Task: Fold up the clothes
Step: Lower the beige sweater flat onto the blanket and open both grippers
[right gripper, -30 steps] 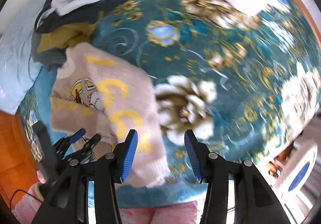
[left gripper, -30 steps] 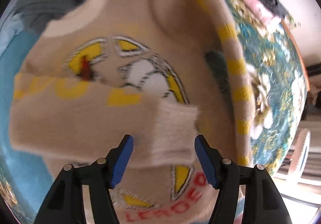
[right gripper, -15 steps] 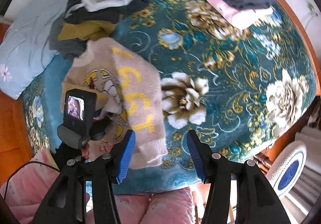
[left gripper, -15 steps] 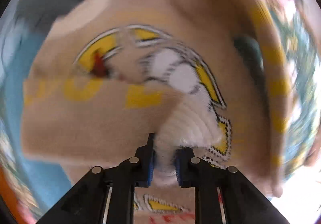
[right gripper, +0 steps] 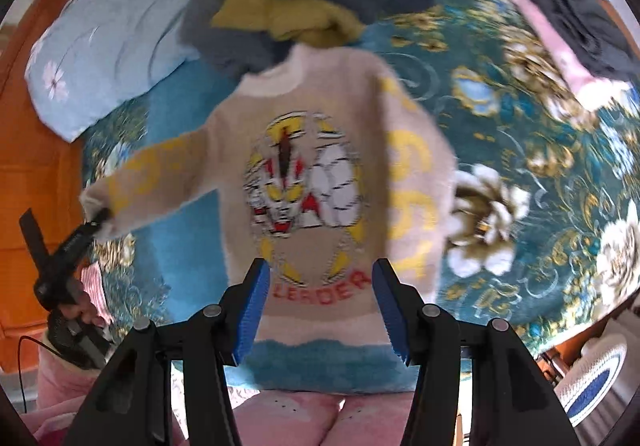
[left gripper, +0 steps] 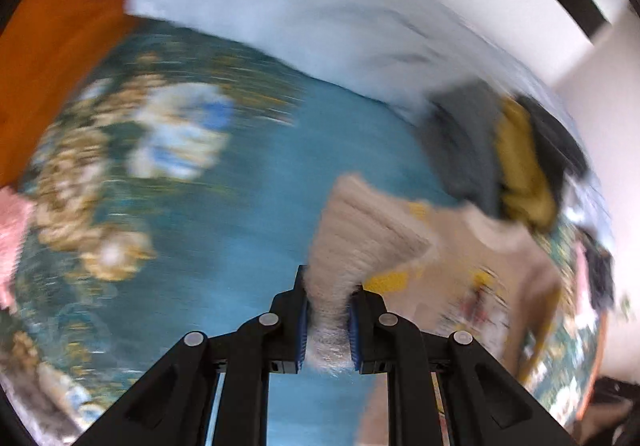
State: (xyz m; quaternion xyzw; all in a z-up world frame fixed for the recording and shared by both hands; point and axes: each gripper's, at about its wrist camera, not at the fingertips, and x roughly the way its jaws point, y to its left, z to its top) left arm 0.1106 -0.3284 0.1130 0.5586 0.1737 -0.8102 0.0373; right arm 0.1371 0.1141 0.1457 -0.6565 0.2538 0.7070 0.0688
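A beige knit sweater [right gripper: 320, 118] with yellow letters and a tiger-and-ball print lies face up on the teal floral bedspread [right gripper: 520, 118]. My left gripper [left gripper: 326, 320] is shut on the ribbed sleeve cuff [left gripper: 352, 242] and holds the sleeve stretched out to the left; it also shows in the right wrist view [right gripper: 94, 220]. The sweater body [left gripper: 480, 266] lies to its right. My right gripper [right gripper: 318, 300] is open and empty, just above the sweater's hem. The sweater's right sleeve lies folded along the body.
A pile of grey, mustard and black clothes [right gripper: 304, 2] sits beyond the sweater's collar. A light blue pillow [right gripper: 108, 58] lies at the far left. Folded pink and dark clothes [right gripper: 572, 42] sit at the far right. The orange wood bed frame [right gripper: 24, 150] runs along the left.
My left gripper closed on the sleeve cuff and pulled the sleeve off the sweater's chest out to the left. My right gripper moved over the sweater's hem, still open.
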